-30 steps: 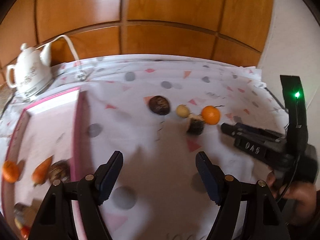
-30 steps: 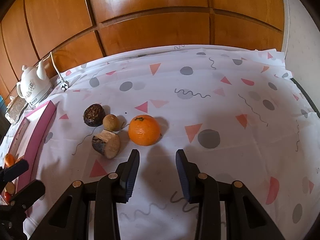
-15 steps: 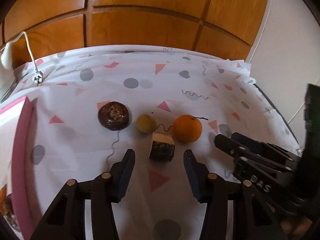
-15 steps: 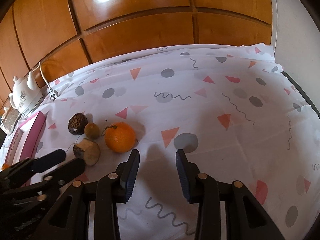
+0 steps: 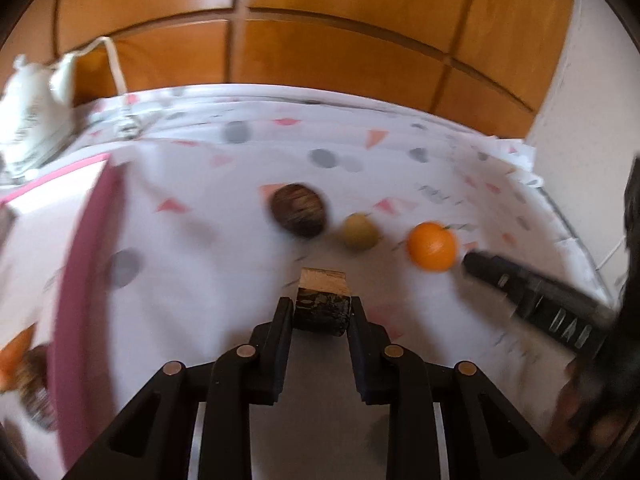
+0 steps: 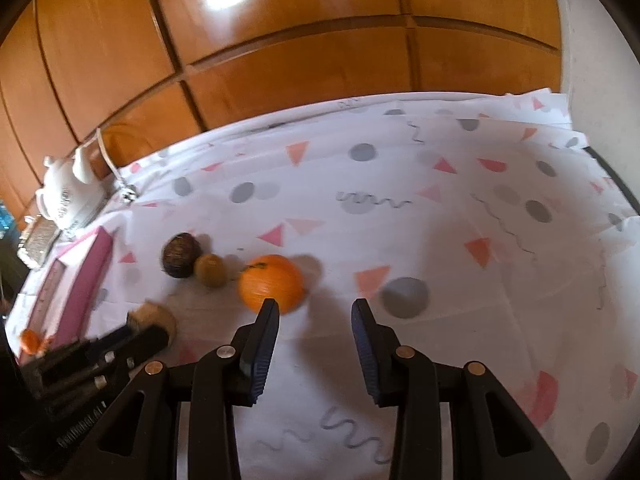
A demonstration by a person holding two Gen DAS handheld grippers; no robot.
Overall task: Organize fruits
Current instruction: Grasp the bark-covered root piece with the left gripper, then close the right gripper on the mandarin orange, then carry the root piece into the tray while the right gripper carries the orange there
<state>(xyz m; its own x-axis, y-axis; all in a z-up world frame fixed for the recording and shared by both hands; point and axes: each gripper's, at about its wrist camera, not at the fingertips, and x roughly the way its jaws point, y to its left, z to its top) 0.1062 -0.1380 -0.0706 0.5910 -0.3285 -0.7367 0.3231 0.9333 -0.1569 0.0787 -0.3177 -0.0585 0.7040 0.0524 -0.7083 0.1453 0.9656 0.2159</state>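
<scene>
A cut fruit piece [image 5: 323, 285] with dark rind and a tan cut face sits between the pads of my left gripper [image 5: 321, 309], whose jaws are closing tight on its sides. In the right wrist view the same piece [image 6: 154, 315] shows at the left gripper's tip. On the cloth beyond lie a dark round fruit [image 5: 297, 210], a small yellow-green fruit [image 5: 360, 231] and an orange [image 5: 431, 246]. My right gripper [image 6: 315, 308] is open and holds nothing. The orange [image 6: 270, 282] lies just past its left fingertip.
A pink-rimmed tray [image 5: 84, 280] at the left holds a carrot [image 5: 16, 348] and other produce. A white teapot [image 5: 28, 120] with a cord stands at the back left. Wooden panels close off the far side. The patterned cloth [image 6: 460, 240] spreads to the right.
My left gripper moved in over the cut fruit piece and closed on it. The right gripper stayed open near the orange, barely shifting.
</scene>
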